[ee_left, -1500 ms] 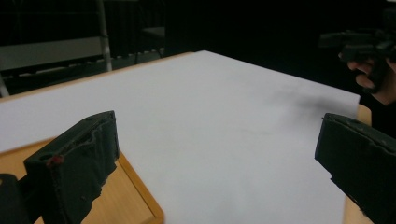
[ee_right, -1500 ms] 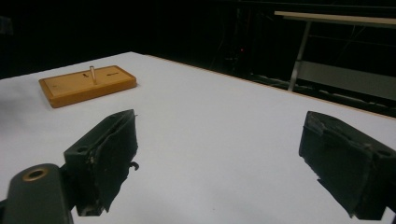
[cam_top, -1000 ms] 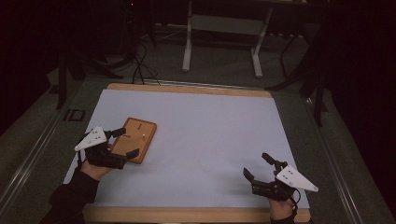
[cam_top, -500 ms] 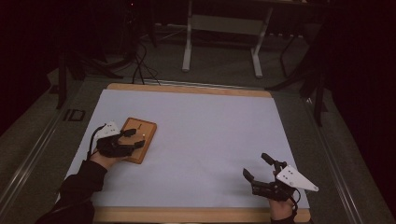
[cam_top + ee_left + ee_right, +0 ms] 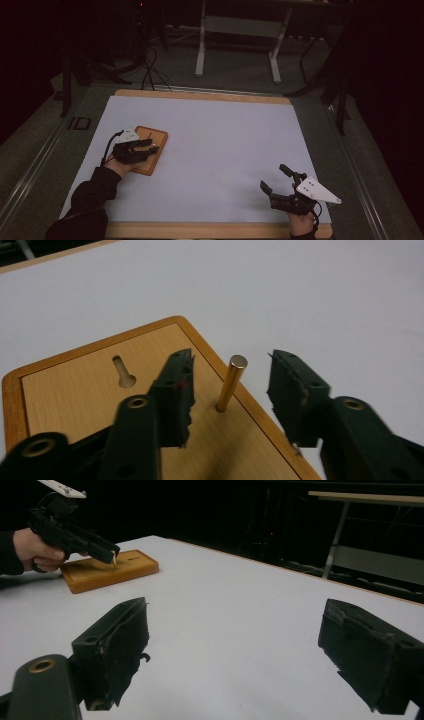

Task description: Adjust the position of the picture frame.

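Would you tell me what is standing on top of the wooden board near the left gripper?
A brass pin stands on the wooden board, between the open left gripper pads, untouched. A keyhole slot lies beside it. The gripper covers the board's near part.

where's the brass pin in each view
High view: brass pin hidden under the left gripper, over the wooden board, left of centre.
Left gripper view: brass pin at centre, upright between open jaws.
Right gripper view: upper left, at the gripper's tip.
Shared landmark: the wooden board.
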`<state>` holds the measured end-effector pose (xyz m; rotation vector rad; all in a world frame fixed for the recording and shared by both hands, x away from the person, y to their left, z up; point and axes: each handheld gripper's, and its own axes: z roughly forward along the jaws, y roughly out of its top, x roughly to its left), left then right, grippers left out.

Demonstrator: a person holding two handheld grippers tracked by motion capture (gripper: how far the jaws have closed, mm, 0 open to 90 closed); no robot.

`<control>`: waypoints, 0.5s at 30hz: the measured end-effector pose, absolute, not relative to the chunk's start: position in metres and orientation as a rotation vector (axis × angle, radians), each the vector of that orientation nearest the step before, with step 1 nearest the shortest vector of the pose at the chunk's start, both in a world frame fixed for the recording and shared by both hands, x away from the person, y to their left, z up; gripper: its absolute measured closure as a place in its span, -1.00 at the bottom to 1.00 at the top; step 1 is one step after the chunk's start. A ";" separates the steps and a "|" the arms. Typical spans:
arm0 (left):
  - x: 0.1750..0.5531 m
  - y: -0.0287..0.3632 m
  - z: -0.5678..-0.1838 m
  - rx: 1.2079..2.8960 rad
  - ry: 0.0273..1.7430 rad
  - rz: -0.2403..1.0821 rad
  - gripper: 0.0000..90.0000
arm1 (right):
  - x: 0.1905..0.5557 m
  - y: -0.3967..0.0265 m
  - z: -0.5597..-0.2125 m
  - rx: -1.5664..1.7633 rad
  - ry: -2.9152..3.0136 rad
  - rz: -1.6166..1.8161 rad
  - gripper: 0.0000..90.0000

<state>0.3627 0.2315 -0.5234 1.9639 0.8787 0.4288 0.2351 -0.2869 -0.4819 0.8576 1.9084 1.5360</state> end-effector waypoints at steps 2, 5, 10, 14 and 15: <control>0.364 0.231 -0.523 1.964 0.876 0.430 0.33 | 0.235 -0.287 -0.482 0.857 1.909 1.530 -0.72; 0.366 0.230 -0.523 1.986 0.889 0.446 0.42 | 0.235 -0.287 -0.482 0.852 1.914 1.522 -0.71; 0.367 0.226 -0.523 2.018 0.889 0.436 0.50 | 0.235 -0.287 -0.481 0.851 1.911 1.522 -0.71; 0.368 0.226 -0.524 2.030 0.884 0.434 0.56 | 0.235 -0.287 -0.481 0.850 1.914 1.523 -0.71; 0.368 0.225 -0.524 2.035 0.882 0.429 0.62 | 0.235 -0.287 -0.481 0.848 1.914 1.522 -0.71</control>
